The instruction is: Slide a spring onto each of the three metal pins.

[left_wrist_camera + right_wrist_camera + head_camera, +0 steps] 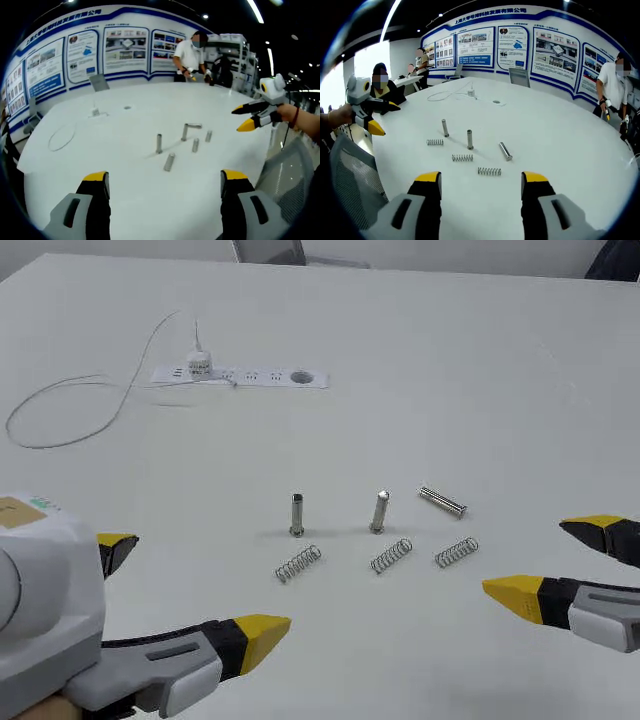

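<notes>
**Pins and springs laid out, both grippers open**

A broad white table [420,350] stands in a room whose wall carries blue-bordered poster boards [520,45], and people stand and sit beyond its far edges. At the far left of the table a thin white cable [70,410] loops round to a white power strip [240,376] lying flat.

At the front left, the left gripper [190,588] hovers over the surface. Its yellow-tipped jaws are spread wide and hold nothing.

The task's parts sit in two short rows in the middle of the table. In the back row, the left pin [297,514] stands upright with its wider end down. The middle pin [380,511] also stands, tilted slightly. The right pin [442,502] lies flat on its side.

Just in front of them lie the left spring [298,563], the middle spring [391,555] and the right spring [456,552]. Each is flat on the table, loose, and close to the pin behind it without touching.

At the front right, the right gripper [550,558] is held above the table near the right spring. Its jaws are wide apart and empty.
</notes>
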